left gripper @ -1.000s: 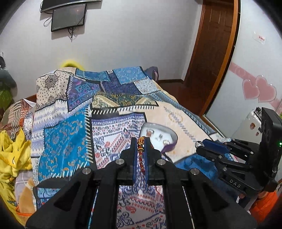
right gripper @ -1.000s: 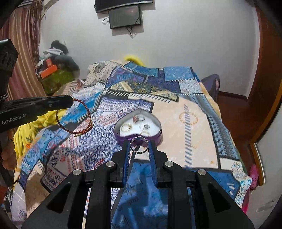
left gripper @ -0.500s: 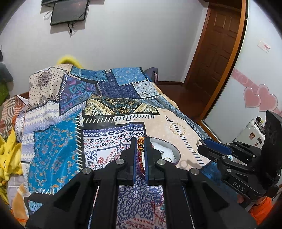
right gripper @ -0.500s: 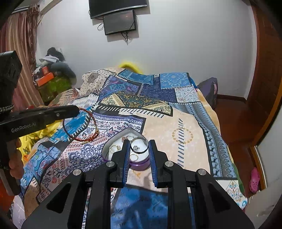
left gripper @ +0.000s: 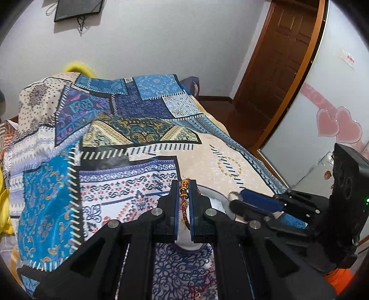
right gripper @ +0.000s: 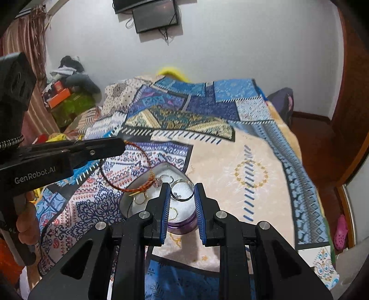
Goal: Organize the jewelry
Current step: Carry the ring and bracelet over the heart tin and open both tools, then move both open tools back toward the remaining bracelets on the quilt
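Note:
My left gripper [left gripper: 183, 184] is shut on a red and gold cord bracelet [left gripper: 183, 203]. In the right wrist view that bracelet [right gripper: 122, 184] hangs as a loop from the left gripper [right gripper: 122, 144], over the left rim of the heart-shaped purple jewelry box [right gripper: 182, 225]. My right gripper [right gripper: 182, 188] is shut on a silver ring [right gripper: 182, 189] and holds it just above the box's white lining. Several small rings [right gripper: 140, 198] lie inside the box. In the left wrist view the box [left gripper: 216, 196] is mostly hidden behind the fingers, and the right gripper [left gripper: 233, 196] reaches in from the right.
The box rests on a bed under a patchwork blanket [right gripper: 242, 150] of blue, cream and purple. A wooden door [left gripper: 283, 57] is at the far right, a wall-mounted screen [right gripper: 156, 16] above the bed's head, and piled clothes [right gripper: 69, 92] at the far left.
Both grippers have moved forward and down, so the box now sits right under their fingertips. The bracelet loop has come over the box's left rim. Both grips are unchanged.

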Demonstrator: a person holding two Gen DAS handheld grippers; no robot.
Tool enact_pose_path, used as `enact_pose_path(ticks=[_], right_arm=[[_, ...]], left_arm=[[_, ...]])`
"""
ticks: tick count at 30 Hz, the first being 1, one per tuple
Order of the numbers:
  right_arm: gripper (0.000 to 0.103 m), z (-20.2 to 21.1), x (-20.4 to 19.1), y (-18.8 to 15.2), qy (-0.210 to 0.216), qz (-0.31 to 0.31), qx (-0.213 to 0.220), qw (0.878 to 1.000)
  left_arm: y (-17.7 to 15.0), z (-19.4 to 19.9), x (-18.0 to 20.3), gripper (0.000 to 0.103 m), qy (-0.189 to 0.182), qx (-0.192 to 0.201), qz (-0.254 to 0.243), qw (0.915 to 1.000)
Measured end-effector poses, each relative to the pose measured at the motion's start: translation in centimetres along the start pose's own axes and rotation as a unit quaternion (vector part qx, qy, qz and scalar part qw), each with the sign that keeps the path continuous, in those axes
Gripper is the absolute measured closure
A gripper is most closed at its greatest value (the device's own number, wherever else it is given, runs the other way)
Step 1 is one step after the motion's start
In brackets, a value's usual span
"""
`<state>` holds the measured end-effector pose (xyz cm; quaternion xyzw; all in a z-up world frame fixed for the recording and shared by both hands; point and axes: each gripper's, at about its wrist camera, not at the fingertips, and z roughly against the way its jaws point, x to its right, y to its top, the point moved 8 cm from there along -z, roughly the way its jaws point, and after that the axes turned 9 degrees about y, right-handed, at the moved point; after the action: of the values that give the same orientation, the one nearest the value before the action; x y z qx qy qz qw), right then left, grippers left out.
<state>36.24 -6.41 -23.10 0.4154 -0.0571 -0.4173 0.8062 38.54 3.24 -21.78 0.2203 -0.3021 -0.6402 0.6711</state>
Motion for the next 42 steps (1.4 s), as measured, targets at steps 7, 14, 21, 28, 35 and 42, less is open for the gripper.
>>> enact_pose_path(ticks=[7, 14, 21, 28, 35, 42], right_arm=[[0.084, -1.0, 0.1, -0.6, 0.008, 0.003, -0.026, 1.0], [0.084, -1.7, -0.1, -0.9, 0.009, 0.012, -0.042, 0.999], [0.084, -2.1, -0.2, -1.1, 0.004, 0.015, -0.055, 0.998], [0.083, -1.5, -0.8, -1.1, -0.009, 0.027, -0.059, 0.998], [0.079, 0.3, -1.9, -0.5, -0.018, 0.038, -0.047, 0.998], [0.066, 2.8, -2.9, 0.0, -0.032, 0.042, -0.022, 0.998]], left_arm=[[-0.8, -2.1, 0.5, 0.098, 0.005, -0.023, -0.009, 0.9997], [-1.7, -2.8, 0.3, 0.098, 0.015, -0.039, -0.026, 0.9988], [-2.5, -2.7, -0.1, 0.096, 0.024, -0.052, -0.039, 0.9976], [-2.9, -1.6, -0.6, 0.073, 0.033, -0.054, -0.044, 0.997], [-2.7, 1.2, -0.8, 0.073, 0.036, -0.039, -0.045, 0.9976], [-3.1, 4.9, -0.7, 0.066, 0.043, -0.022, -0.056, 0.9972]])
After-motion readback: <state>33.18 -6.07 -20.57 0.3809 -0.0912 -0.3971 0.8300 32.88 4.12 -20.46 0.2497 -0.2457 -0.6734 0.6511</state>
